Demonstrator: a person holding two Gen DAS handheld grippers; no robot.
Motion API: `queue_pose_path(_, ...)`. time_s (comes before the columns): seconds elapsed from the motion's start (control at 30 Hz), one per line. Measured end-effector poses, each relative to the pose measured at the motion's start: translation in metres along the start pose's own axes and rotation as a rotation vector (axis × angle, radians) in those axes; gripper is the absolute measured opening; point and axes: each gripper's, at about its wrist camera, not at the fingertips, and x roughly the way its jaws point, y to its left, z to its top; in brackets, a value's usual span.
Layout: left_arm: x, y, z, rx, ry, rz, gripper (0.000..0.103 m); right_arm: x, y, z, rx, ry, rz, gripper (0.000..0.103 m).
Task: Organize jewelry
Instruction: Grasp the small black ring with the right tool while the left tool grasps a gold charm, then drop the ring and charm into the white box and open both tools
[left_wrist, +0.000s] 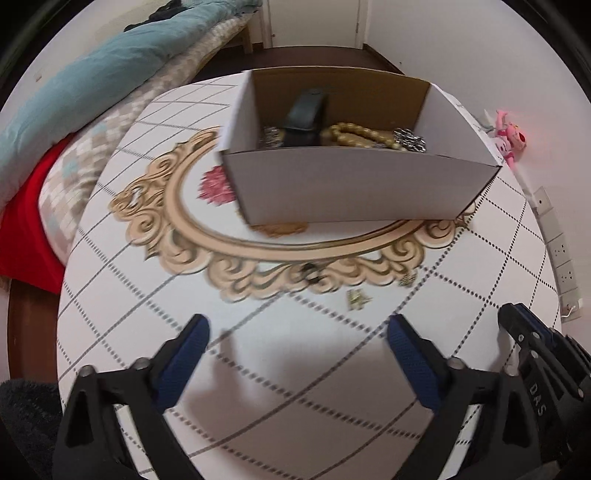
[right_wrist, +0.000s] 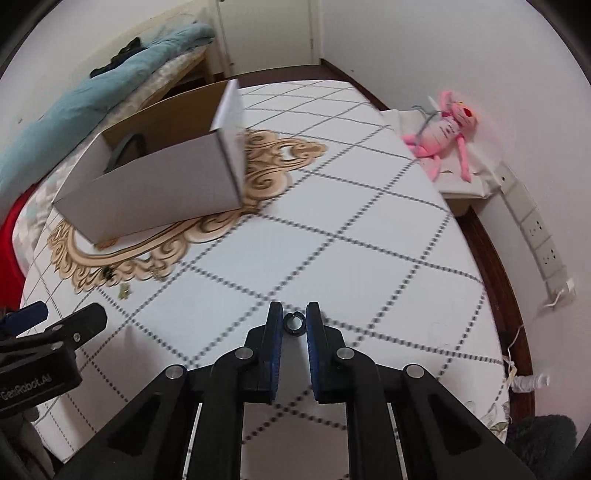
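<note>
Right hand-held gripper (right_wrist: 294, 317) pinches small dark ring (right_wrist: 294, 323) (ribbed blue pads).

The left gripper (left_wrist: 297, 334) has its two blue fingers (left_wrist: 412, 360) spread wide above the table (left_wrist: 122, 325). A white box (left_wrist: 354, 184) sits further back. Inside it are brown beads (left_wrist: 352, 132), a black strap (left_wrist: 304, 114) and silver chains (left_wrist: 409, 139). Small trinkets (left_wrist: 356, 298) lie between box and gripper.
</note>
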Motion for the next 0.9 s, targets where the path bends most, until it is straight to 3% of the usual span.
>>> queue_pose_path(0.17, 0.009, -0.013, 0.003, 0.031, 0.007, 0.003, 0.073, 0.001, -0.011, 0.003, 0.035, -0.001, 0.003, 0.013)
queue_pose_path(0.2, 0.010, -0.015, 0.003, 0.037, 0.007, 0.001, 0.062, 0.001, -0.013, 0.004, 0.040, -0.001, 0.005, 0.013)
queue_pose_path(0.33, 0.009, -0.019, 0.005, 0.042, -0.001, -0.029, 0.034, -0.001, -0.014, 0.002, 0.054, -0.002, 0.008, 0.013)
queue_pose_path(0.5, 0.009, -0.023, 0.009, 0.052, -0.006, -0.038, 0.015, 0.000, -0.016, 0.002, 0.066, -0.001, 0.012, 0.013)
queue_pose_path(0.7, 0.006, -0.023, 0.009, 0.046, -0.006, -0.063, 0.006, -0.003, -0.016, 0.002, 0.071, -0.003, 0.016, 0.013)
queue_pose_path(0.9, -0.009, -0.024, 0.009, 0.052, -0.023, -0.101, 0.005, -0.014, -0.013, 0.007, 0.074, -0.024, 0.042, 0.013)
